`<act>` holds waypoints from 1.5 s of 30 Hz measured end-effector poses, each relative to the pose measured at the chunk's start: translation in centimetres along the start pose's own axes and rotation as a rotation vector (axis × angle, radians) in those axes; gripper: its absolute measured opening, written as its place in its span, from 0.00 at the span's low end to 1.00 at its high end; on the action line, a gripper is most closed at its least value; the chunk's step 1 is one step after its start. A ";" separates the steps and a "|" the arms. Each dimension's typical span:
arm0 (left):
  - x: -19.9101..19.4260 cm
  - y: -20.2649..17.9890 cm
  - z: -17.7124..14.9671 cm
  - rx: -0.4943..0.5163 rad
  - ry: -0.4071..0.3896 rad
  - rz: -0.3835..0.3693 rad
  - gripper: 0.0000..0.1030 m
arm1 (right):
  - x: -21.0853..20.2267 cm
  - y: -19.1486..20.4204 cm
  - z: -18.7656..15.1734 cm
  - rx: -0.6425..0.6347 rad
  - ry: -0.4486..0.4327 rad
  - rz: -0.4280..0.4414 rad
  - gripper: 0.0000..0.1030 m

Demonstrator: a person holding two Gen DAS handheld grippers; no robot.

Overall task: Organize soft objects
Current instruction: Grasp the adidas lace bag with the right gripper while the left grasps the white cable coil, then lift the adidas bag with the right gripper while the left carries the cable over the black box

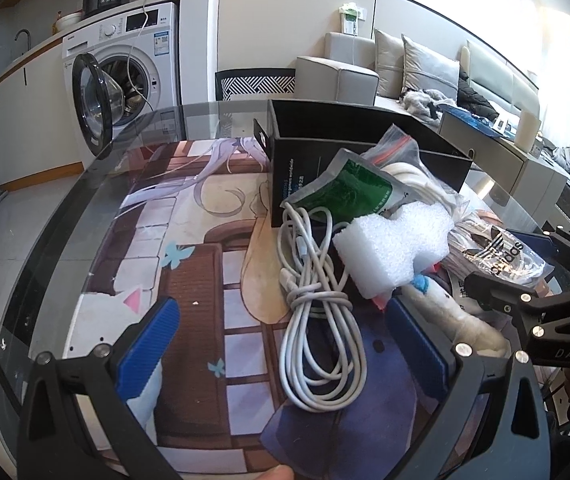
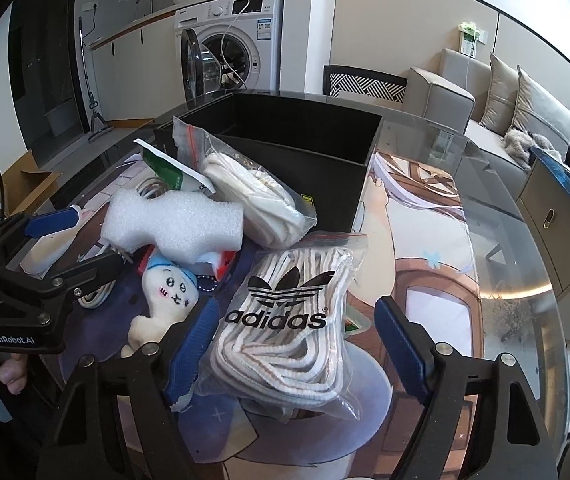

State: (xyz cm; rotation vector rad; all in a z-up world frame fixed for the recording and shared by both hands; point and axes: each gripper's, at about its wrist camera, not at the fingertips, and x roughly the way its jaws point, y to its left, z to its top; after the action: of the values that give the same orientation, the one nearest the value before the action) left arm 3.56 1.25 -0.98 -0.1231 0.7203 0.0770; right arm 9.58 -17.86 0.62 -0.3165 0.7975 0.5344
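Soft things lay in a pile on a glass table (image 2: 497,216) w/ a cartoon mat (image 1: 189,264) under the glass.

Right gripper (image 2: 299,340) pointed down at a clear bag of striped laces (image 2: 285,320) w/ a black logo. Its blue ribbed pads stood wide, one each side of the bag. Left pad looked right up against the plastic, right pad was apart, so no squeeze yet.

Left gripper (image 1: 283,338) tilted down too, jaws wide. A looped grey-white cable (image 1: 317,312) lay between its pads, not pinched.

Next out: a bumpy white foam block (image 2: 177,224), sitting on top of the pile. Beside it, a fuzzy white plush toy (image 2: 165,292) w/ a blue hat; only the right cam showed its face. Then a 2nd clear bag of cream cord (image 2: 257,200) and a shiny green packet (image 1: 345,192).

Behind all that stood a black box (image 2: 305,148), open on top, hard and square.

Far back: a washing machine (image 1: 125,76), door open, and a grey sofa (image 2: 497,108) w/ cushions.
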 end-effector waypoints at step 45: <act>-1.9 1.6 0.6 -0.053 -0.001 -0.076 0.32 | -5.8 -1.3 -1.7 0.054 -0.156 0.014 0.47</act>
State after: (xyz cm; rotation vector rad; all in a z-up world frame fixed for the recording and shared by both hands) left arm 2.37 2.87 0.57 -0.2012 0.7120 0.0240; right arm 5.99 -21.67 3.97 -0.2163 0.6629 0.5429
